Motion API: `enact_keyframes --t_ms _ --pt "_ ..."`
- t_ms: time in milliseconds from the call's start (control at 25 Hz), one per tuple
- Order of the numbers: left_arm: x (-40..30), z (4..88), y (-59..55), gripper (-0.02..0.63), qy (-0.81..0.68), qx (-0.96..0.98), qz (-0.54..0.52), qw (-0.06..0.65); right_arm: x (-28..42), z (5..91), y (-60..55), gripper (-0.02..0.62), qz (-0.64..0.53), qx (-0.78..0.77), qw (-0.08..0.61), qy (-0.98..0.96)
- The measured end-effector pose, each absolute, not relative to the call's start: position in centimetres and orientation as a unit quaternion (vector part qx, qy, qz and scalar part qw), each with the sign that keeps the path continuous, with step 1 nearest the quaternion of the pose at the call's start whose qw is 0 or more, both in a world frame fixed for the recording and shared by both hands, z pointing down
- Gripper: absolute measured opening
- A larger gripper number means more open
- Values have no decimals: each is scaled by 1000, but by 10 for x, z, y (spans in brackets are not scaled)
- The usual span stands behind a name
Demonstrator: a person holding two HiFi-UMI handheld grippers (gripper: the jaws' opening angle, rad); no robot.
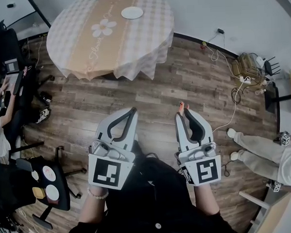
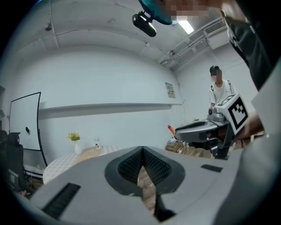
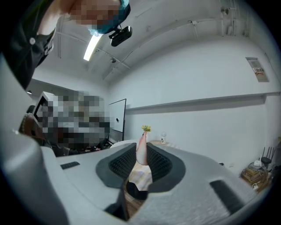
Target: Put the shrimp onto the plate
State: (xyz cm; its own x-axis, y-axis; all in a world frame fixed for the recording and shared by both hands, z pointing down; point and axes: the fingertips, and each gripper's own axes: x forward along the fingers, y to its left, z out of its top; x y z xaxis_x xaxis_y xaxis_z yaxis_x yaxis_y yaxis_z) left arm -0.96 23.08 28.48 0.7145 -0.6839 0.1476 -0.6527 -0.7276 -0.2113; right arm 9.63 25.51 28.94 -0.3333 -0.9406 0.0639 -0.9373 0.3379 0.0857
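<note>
The left claw [image 1: 131,111] is riding closed on nothing, its pads meeting at the tip with only floorboards showing through the gap behind them. It is probably being kept shut and level because this hand has no part in the carry. Ahead, across a stretch of wooden floor [image 1: 154,93], the white plate [image 1: 132,12] is waiting on the round, checked-cloth worktop [image 1: 73,29]. It is sitting near the worktop's far edge, just right of the flowered runner, and nothing is lying on it. The right claw [image 1: 185,114] is gripping the shrimp [image 3: 141,148], which is standing upright between the ribbed pads with its pink end poking out past the tips. That firm pinch is likely keeping it from slipping during the walk over. The shrimp is being held in the air, well apart from the plate, so by these views the delivery is not yet done and the approach to the worktop is the step in hand.
</note>
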Motion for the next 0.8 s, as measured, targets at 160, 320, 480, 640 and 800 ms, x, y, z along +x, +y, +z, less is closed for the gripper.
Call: enact_keyframes --t_ms 160,320,480,640,800 --pt "-18 283 199 0 354 -927 -99 69 86 286 227 58 -18 582 57 -811" --pt "-27 286 170 0 348 -931 -93 59 77 284 201 58 -22 592 62 -804" --pt "-36 286 148 0 339 -934 -90 60 69 284 181 58 -24 600 67 -797" --pt "-53 291 128 0 348 -932 -90 33 56 282 163 60 -30 603 65 -795" --pt "-67 294 116 0 354 -931 -86 23 46 284 153 58 -31 604 73 -793"
